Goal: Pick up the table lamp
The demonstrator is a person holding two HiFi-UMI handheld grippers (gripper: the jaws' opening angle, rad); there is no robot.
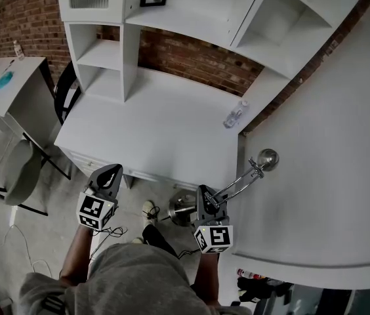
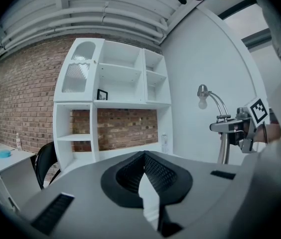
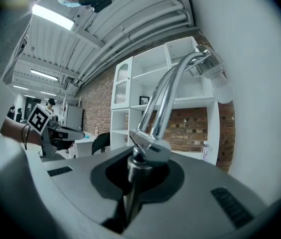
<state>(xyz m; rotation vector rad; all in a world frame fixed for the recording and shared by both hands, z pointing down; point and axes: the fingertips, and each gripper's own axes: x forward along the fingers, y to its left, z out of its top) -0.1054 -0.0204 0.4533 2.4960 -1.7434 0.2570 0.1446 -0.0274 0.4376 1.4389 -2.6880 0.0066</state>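
The table lamp (image 1: 241,179) is chrome, with a round base (image 1: 182,210), a double curved arm and a small head (image 1: 267,159). It hangs off the floor in front of the white desk, stem tilted. My right gripper (image 1: 206,205) is shut on its stem. In the right gripper view the stem (image 3: 133,171) stands between the jaws of the right gripper (image 3: 135,176), and the arm rises to the bulb (image 3: 222,91). My left gripper (image 1: 109,176) is to the left, shut and holding nothing. In the left gripper view the left gripper (image 2: 144,156) is shut, with the lamp (image 2: 223,133) at the right.
A white desk (image 1: 159,123) with shelves lies ahead; a water bottle (image 1: 235,115) stands at its right end. A white wall (image 1: 329,149) closes the right side. A black chair (image 1: 63,97), a grey chair (image 1: 24,172) and a small table (image 1: 8,77) are at the left.
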